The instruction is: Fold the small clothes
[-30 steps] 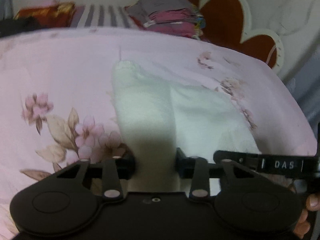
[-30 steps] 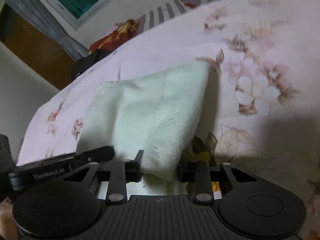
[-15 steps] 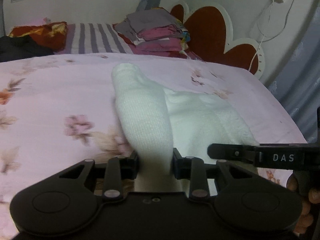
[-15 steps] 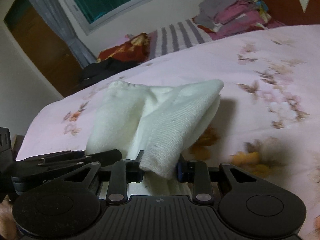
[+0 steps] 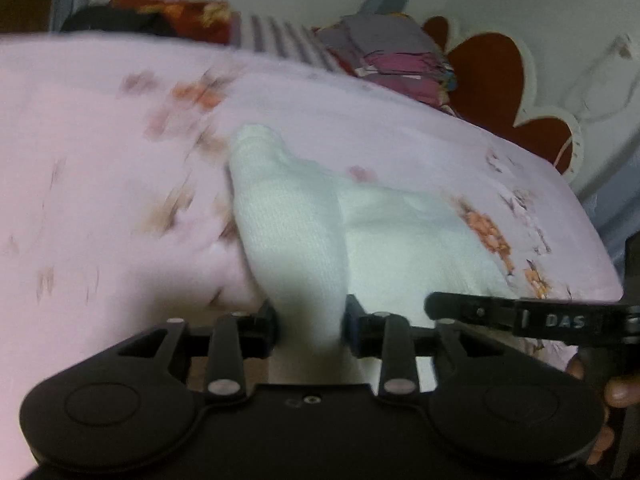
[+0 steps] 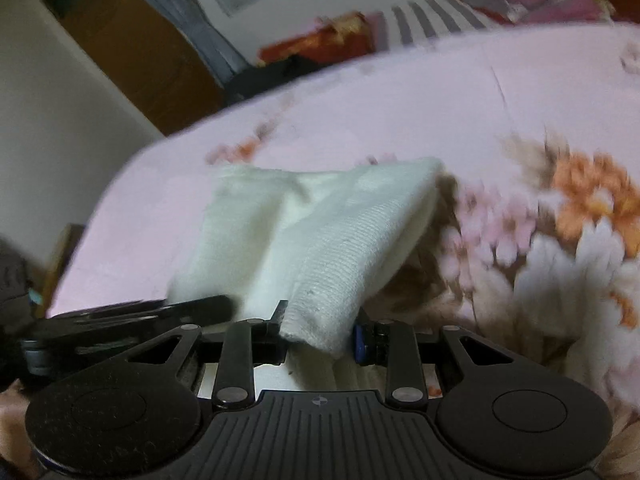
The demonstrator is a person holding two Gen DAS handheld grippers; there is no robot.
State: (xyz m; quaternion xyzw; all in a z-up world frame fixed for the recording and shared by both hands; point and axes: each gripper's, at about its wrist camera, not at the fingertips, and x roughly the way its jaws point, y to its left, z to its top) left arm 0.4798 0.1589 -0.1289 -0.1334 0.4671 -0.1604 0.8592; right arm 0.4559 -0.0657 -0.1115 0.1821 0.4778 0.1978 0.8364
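A small white knit garment (image 5: pixel 296 240) lies on the pink floral bedsheet (image 5: pixel 100 160). My left gripper (image 5: pixel 310 326) is shut on its near left edge. In the right wrist view the same garment (image 6: pixel 328 240) runs into my right gripper (image 6: pixel 320 332), which is shut on its near right edge. Both near edges are raised off the sheet, and the far part rests on the bed. The right gripper's finger (image 5: pixel 520 316) shows at the right of the left wrist view. The left gripper's finger (image 6: pixel 140 312) shows at the left of the right wrist view.
A stack of folded clothes (image 5: pixel 396 60) sits at the head of the bed by a striped pillow (image 5: pixel 280 40) and a red and white headboard (image 5: pixel 492 76). A wooden door (image 6: pixel 132 48) and a window are behind. The bed edge (image 5: pixel 592 240) drops off at right.
Both grippers have tilted down toward the bed and moved with the garment held. The views are blurred by motion. The grips are unchanged.
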